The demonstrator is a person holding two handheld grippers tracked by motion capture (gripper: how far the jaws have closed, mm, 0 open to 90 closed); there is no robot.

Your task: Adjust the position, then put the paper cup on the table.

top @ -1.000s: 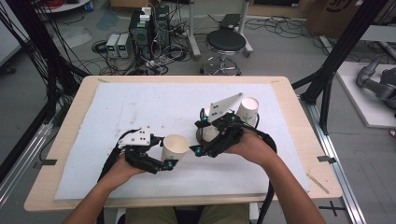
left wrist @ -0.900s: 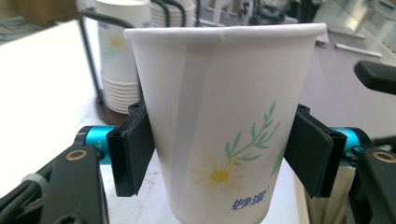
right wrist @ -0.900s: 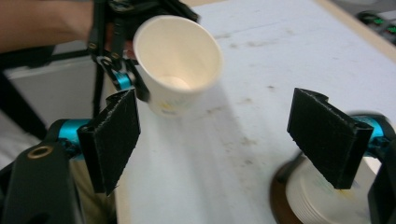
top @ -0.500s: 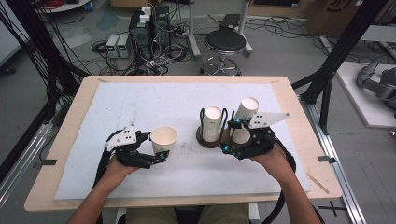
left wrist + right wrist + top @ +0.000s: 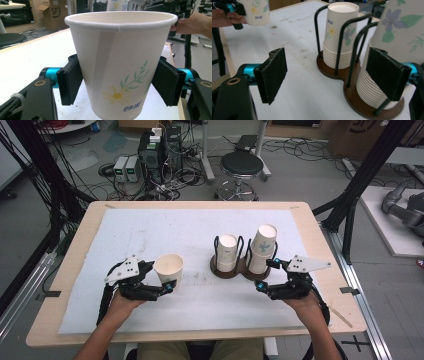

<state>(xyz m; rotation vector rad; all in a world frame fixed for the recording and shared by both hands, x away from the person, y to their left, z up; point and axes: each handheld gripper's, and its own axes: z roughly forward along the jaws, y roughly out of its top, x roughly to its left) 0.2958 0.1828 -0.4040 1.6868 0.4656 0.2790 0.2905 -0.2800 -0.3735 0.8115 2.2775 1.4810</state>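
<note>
A white paper cup [image 5: 117, 62] printed with a daisy stands upright between the black pads of my left gripper [image 5: 117, 83], which is shut on its lower half. In the high view that cup [image 5: 168, 267] and left gripper [image 5: 161, 279] sit at the mat's front left. A brown cup holder [image 5: 235, 270] with black wire loops carries two stacks of cups [image 5: 227, 252] [image 5: 262, 250]. My right gripper [image 5: 265, 274] hovers just in front of the right stack, open. Nothing lies between its pads [image 5: 274, 75], and the right stack [image 5: 372, 85] stands behind the right one.
A white mat [image 5: 165, 227] covers the wooden table [image 5: 75, 245]. A stool [image 5: 242, 165] and electronics with cables [image 5: 155, 150] stand on the floor beyond the far edge. Black frame posts [image 5: 360, 185] rise at the right.
My right gripper has drawn back from the left stack to the right and toward the person. My left gripper has carried the single cup a little left.
</note>
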